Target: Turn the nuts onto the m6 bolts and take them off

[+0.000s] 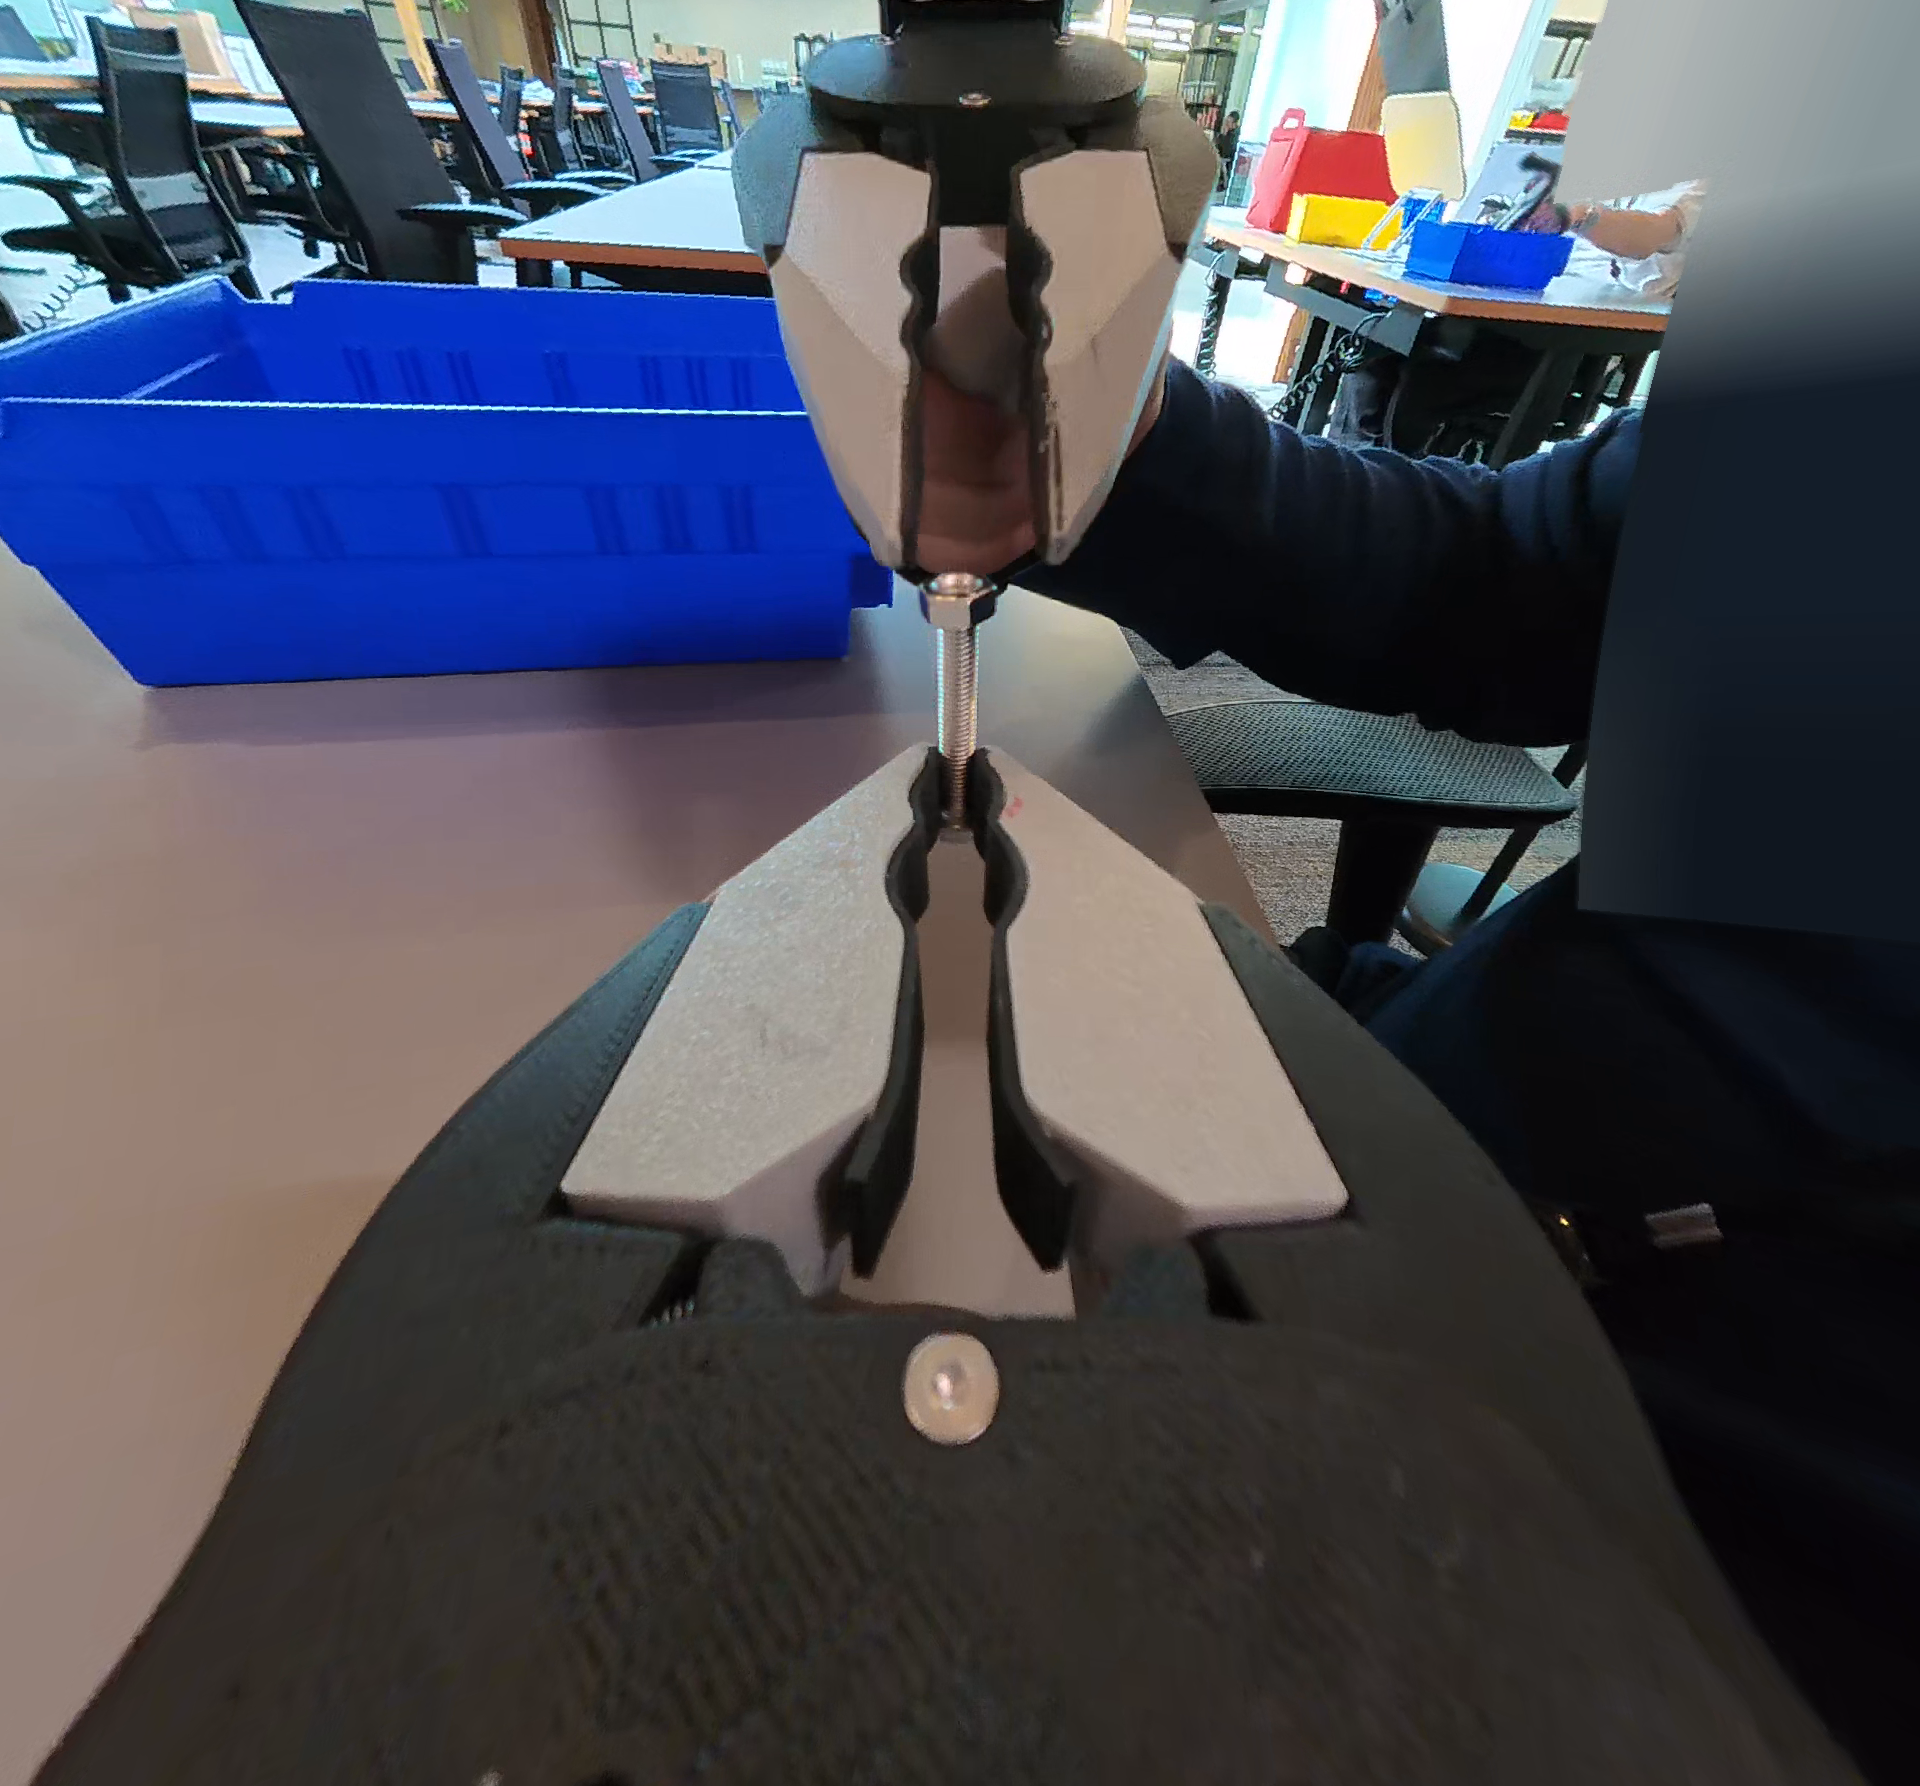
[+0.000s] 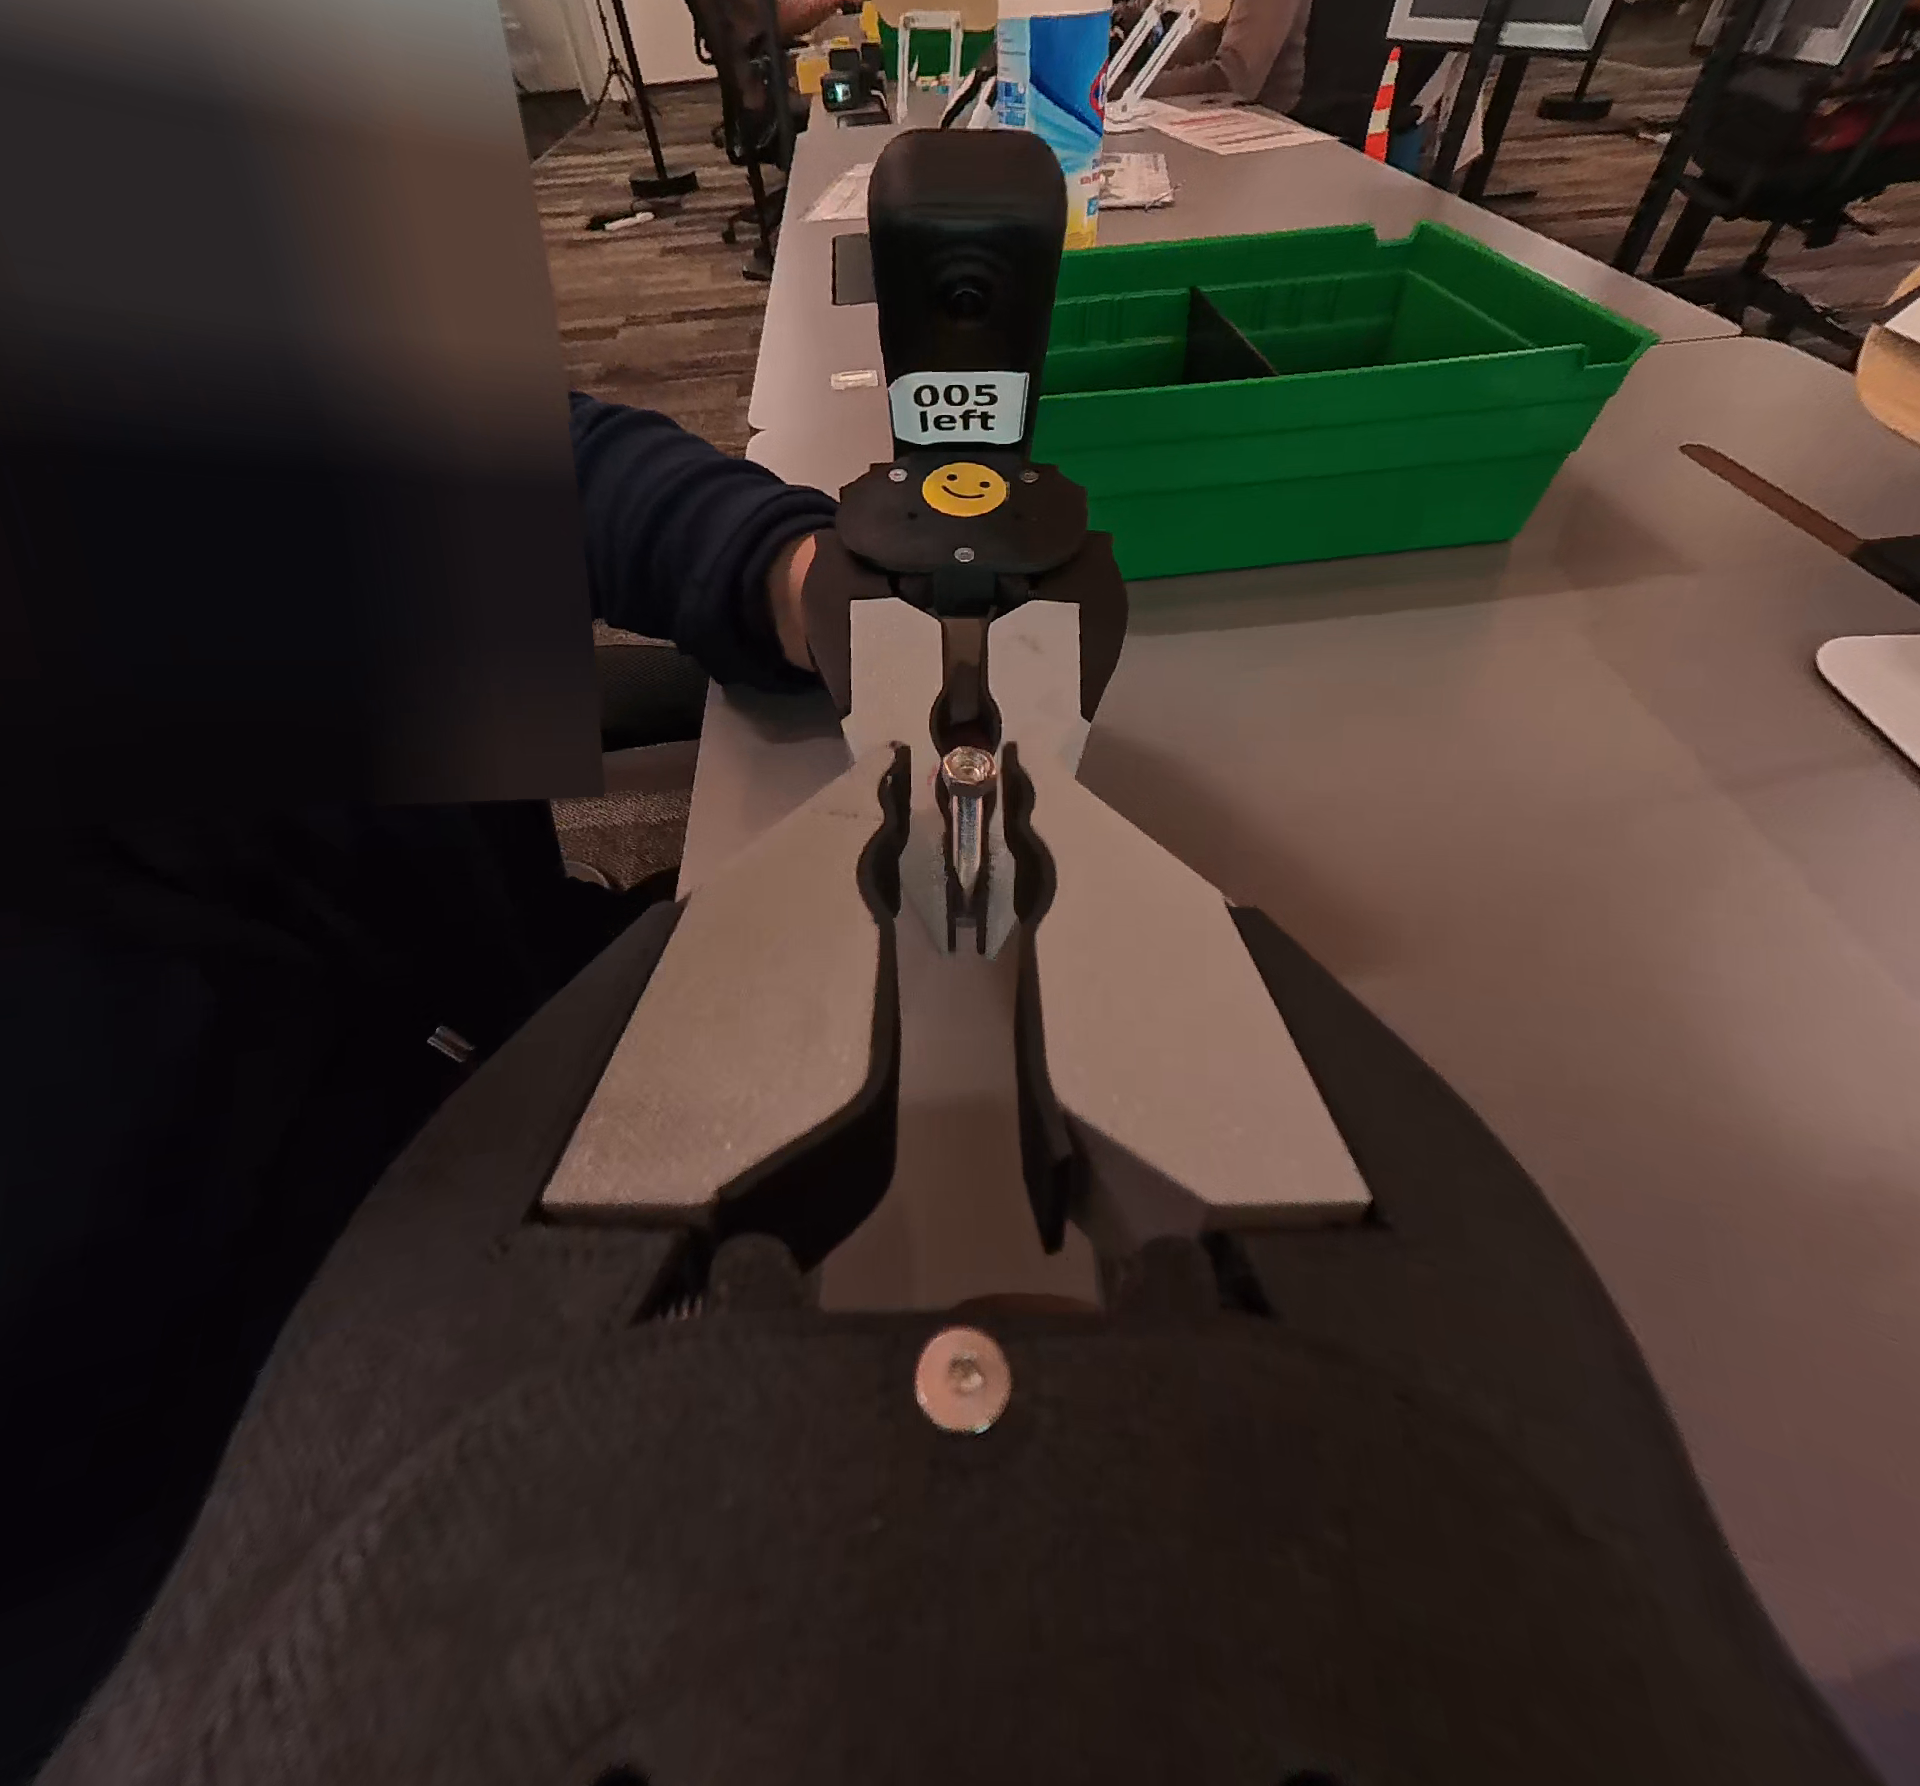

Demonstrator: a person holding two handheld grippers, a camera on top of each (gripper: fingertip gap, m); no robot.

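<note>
Shiny threaded steel bolt point(image 1: 956, 697) clamped by closed left tongs point(image 1: 957, 806); silver hex nut point(image 1: 957, 606) at far end pinched in closed right tongs point(image 1: 961, 564).

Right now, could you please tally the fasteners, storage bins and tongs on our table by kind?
Bolt: 1
Nut: 1
Storage bins: 2, the blue bin and the green bin
Tongs: 2, the left tongs and the right tongs
Total: 6
</note>
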